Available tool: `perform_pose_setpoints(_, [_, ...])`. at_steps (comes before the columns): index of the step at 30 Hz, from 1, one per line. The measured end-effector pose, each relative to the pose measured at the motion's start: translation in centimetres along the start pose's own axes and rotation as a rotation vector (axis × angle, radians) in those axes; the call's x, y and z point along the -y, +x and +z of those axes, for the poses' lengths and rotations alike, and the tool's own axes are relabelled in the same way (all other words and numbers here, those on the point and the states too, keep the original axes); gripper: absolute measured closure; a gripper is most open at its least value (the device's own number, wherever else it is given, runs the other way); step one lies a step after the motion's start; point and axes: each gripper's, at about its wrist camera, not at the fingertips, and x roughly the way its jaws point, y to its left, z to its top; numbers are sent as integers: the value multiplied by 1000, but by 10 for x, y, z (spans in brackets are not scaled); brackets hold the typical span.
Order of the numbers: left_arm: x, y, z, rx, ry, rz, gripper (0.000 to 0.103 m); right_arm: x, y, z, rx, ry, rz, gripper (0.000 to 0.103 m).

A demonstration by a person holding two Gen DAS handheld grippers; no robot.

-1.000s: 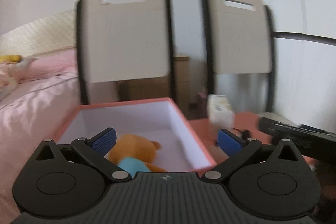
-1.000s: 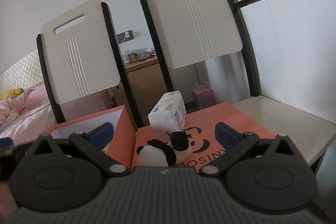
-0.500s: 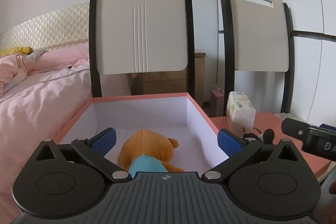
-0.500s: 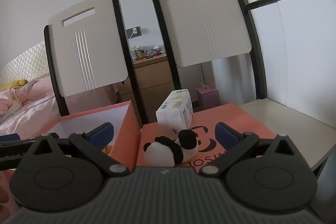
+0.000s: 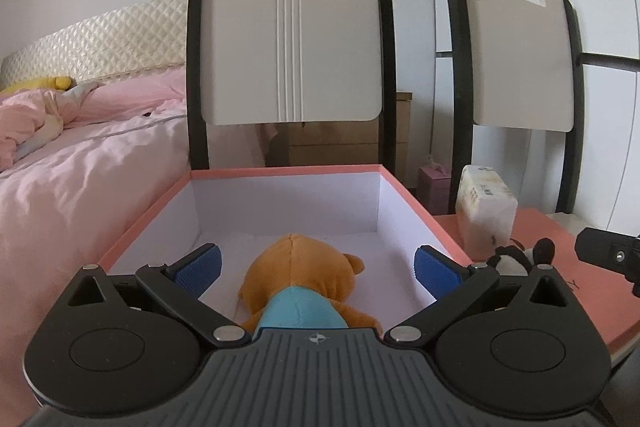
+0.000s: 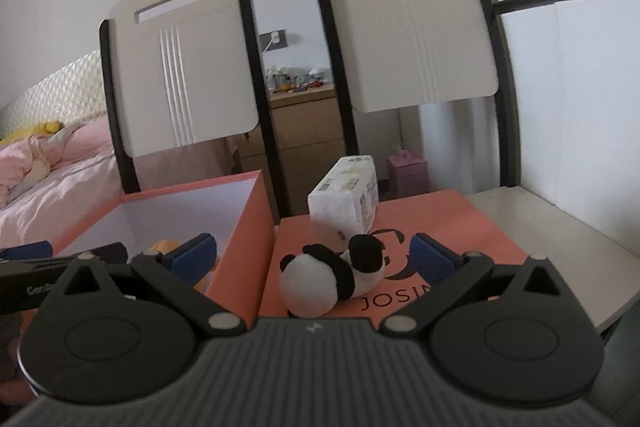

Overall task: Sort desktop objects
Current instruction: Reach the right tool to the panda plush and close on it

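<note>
An orange plush bear (image 5: 300,275) in a blue top lies inside the open salmon box (image 5: 280,173) with white walls. My left gripper (image 5: 316,269) is open above the box's near end, with the bear between its blue pads. A panda plush (image 6: 332,275) lies on the flat salmon lid (image 6: 460,227) to the right of the box (image 6: 256,223). My right gripper (image 6: 312,255) is open, with the panda just ahead between its pads. A white tissue pack (image 6: 348,193) stands on the lid behind the panda; it also shows in the left wrist view (image 5: 486,211).
Two beige folding chair backs (image 5: 292,43) (image 6: 412,31) stand behind the box and lid. A pink bed (image 5: 80,155) lies to the left. A wooden dresser (image 6: 304,131) stands behind the chairs. The lid rests on a pale table (image 6: 560,247) by the white wall.
The left gripper has swung left to centre over the box and bear. The right gripper has moved a little closer to the panda. Both stay open.
</note>
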Motion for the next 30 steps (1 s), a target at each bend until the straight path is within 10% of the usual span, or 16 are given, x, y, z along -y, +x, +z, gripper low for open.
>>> perform_pose_setpoints(30, [-29, 21, -21, -42, -40, 52, 0, 30, 143, -10, -283, -29, 78, 1])
